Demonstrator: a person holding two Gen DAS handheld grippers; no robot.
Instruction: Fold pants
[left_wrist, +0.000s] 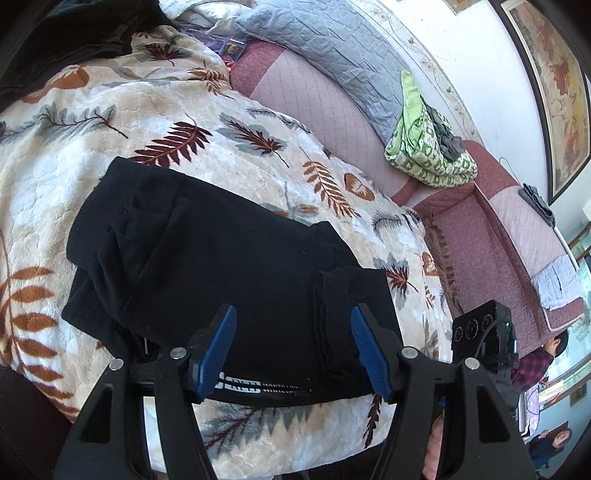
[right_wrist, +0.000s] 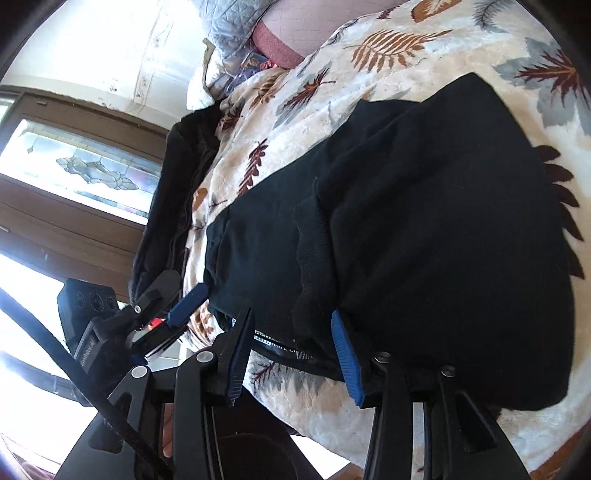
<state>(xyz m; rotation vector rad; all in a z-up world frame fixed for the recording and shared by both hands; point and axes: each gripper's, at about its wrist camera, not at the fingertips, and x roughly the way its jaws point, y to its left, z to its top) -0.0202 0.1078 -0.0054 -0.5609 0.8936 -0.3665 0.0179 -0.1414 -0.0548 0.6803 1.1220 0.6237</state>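
The black pants (left_wrist: 207, 266) lie folded into a compact bundle on a cream blanket with a leaf print (left_wrist: 147, 110). They also show in the right wrist view (right_wrist: 424, 240), filling the middle. My left gripper (left_wrist: 293, 325) is open, its blue pads just above the near edge of the bundle, holding nothing. My right gripper (right_wrist: 291, 328) is open too, over the same near edge beside a white label. The left gripper (right_wrist: 184, 302) also shows at the left of the right wrist view, open.
A pink quilted sofa (left_wrist: 314, 103) runs behind the blanket, with a grey quilt (left_wrist: 332, 48) and a green patterned cloth (left_wrist: 424, 147) on it. A dark garment (right_wrist: 173, 192) lies along the blanket's far side. A framed picture (left_wrist: 554, 92) hangs on the wall. Two people are at the far right (left_wrist: 550, 439).
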